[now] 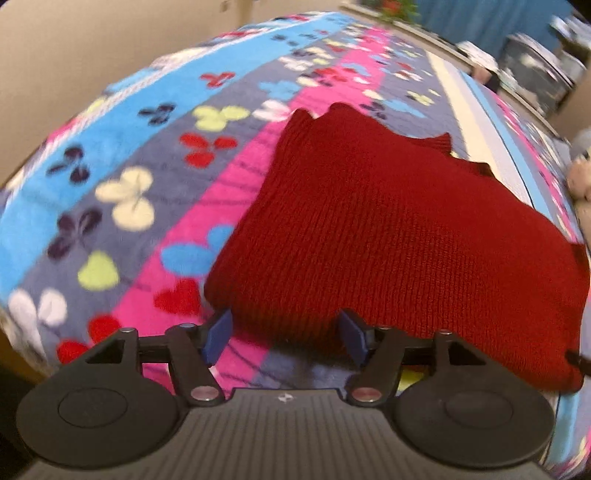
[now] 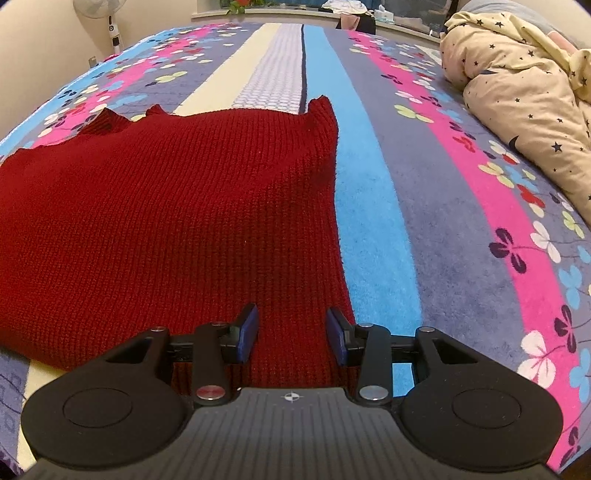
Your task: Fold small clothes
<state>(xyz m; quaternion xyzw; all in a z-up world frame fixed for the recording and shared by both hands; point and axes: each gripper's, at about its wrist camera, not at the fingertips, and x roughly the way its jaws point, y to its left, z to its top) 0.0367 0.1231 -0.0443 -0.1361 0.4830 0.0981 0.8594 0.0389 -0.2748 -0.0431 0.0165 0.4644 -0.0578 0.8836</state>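
Note:
A dark red knitted garment [image 1: 388, 229] lies folded flat on the striped, flower-patterned blanket [image 1: 122, 155]. In the left wrist view its near left edge runs between the blue pads of my left gripper [image 1: 284, 334], which stands wide open without pressing on it. In the right wrist view the same garment [image 2: 166, 206] fills the left half. Its right-hand part passes under and between the pads of my right gripper [image 2: 292, 334]. That gripper is partly open, and the knit beneath it lies flat and unpinched.
A bundled cream quilt with dark stars [image 2: 524, 85] lies on the blanket [image 2: 436, 206] at the far right. A standing fan [image 2: 105, 22] is by the wall at the far left. Shelves with clutter [image 1: 528, 62] stand beyond the bed's far edge.

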